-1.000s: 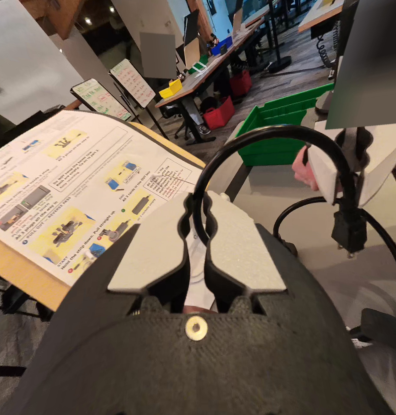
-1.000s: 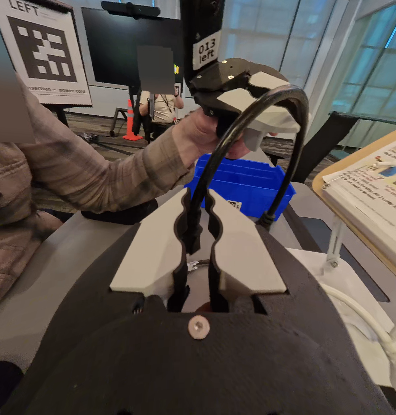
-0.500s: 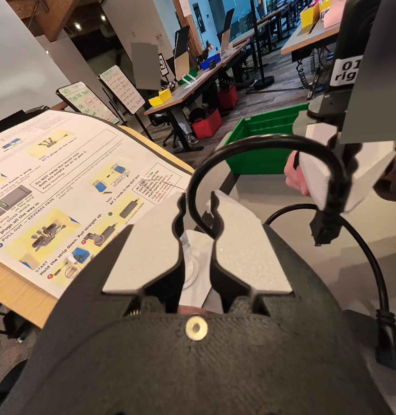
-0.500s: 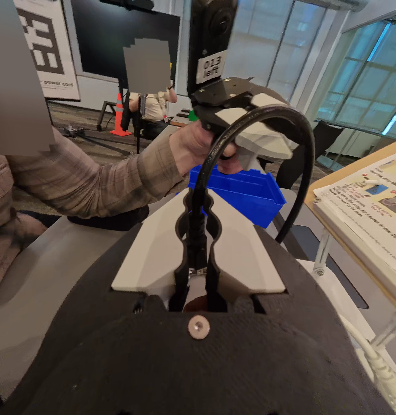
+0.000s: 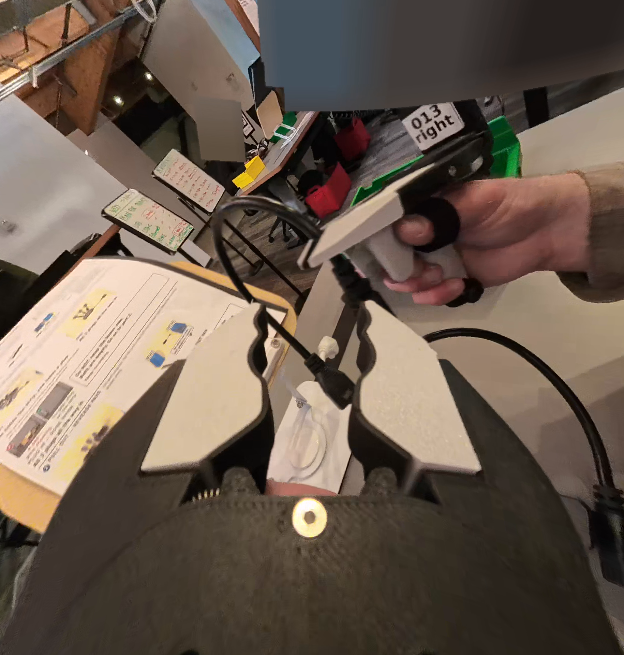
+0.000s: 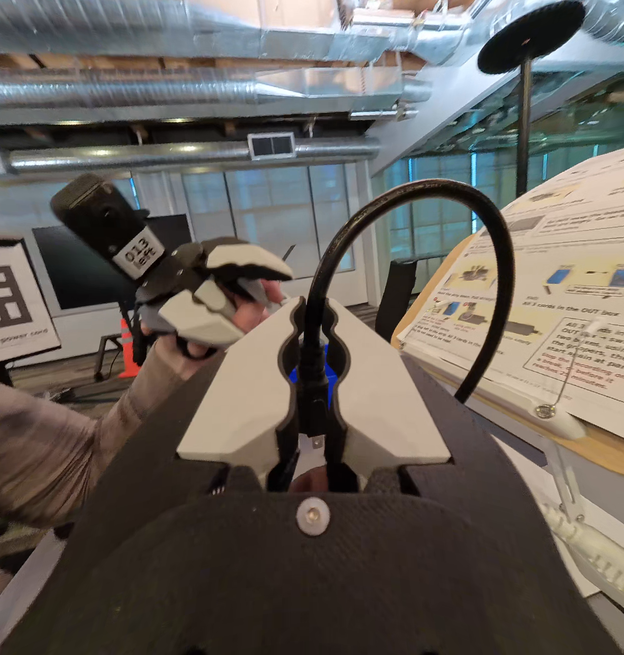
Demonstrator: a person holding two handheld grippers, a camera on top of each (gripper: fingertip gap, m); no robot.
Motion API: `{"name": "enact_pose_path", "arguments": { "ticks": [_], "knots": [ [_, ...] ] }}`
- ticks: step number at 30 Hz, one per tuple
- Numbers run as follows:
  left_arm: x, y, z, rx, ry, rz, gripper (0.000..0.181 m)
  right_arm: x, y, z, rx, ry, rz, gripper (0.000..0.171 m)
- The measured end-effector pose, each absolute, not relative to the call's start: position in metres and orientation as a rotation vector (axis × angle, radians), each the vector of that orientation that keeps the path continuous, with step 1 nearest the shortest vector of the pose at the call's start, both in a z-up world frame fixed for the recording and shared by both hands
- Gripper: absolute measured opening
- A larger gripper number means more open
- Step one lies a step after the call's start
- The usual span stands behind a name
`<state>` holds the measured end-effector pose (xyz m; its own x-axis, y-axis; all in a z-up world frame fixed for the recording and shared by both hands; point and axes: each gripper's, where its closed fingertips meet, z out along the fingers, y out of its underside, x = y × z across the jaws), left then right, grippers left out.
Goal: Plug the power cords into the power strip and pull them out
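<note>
grey tabletop (image 5: 551,354), open office behind. right gripper (image 6: 312,358) clenched on black power cord plug (image 6: 312,386), cord (image 6: 445,219) looping overhead. left gripper (image 5: 308,358) spread, grasping nothing; the cord's far connector (image 5: 333,381) dangles between its fingers. risk: loop snagging the instruction board (image 5: 91,354) just beside. power strip not seen.
</note>
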<state>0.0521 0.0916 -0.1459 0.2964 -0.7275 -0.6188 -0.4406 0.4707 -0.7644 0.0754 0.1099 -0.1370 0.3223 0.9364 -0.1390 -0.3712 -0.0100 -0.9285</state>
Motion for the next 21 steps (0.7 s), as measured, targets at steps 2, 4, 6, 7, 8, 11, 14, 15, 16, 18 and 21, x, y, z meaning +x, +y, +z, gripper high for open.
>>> {"name": "enact_pose_path", "arguments": {
  "ticks": [2,4,6,7,8,11,14,15,16,18,21],
  "knots": [
    [0.069,0.093,-0.162,-1.173,1.374,-0.213,0.054,0.081,0.115,-0.133,-1.129,-0.589,1.123,0.006],
    [0.082,0.099,-0.179,-1.207,1.391,-0.17,0.058,0.085,0.118,-0.131,-1.13,-0.565,1.078,0.006],
    [0.094,0.107,-0.187,-1.229,1.36,-0.154,0.059,0.085,0.12,-0.132,-1.144,-0.568,1.024,0.006],
    [0.099,0.109,-0.19,-1.235,1.339,-0.165,0.059,0.084,0.12,-0.132,-1.143,-0.577,1.012,0.006],
    [0.103,0.11,-0.191,-1.243,1.32,-0.186,0.055,0.084,0.12,-0.132,-1.144,-0.576,1.002,0.006],
    [0.109,0.113,-0.199,-1.271,1.305,-0.244,0.041,0.082,0.118,-0.131,-1.135,-0.595,0.967,0.006],
    [0.115,0.114,-0.202,-1.268,1.285,-0.274,0.036,0.082,0.118,-0.13,-1.138,-0.608,0.918,0.006],
    [0.115,0.115,-0.202,-1.271,1.274,-0.276,0.034,0.083,0.118,-0.13,-1.139,-0.607,0.907,0.006],
    [0.115,0.115,-0.201,-1.27,1.269,-0.284,0.032,0.083,0.118,-0.13,-1.14,-0.608,0.908,0.005],
    [0.115,0.114,-0.201,-1.264,1.264,-0.313,0.031,0.083,0.118,-0.129,-1.138,-0.609,0.916,0.006],
    [0.115,0.112,-0.199,-1.235,1.27,-0.354,0.031,0.084,0.116,-0.128,-1.134,-0.619,0.911,0.006]
  ]
}}
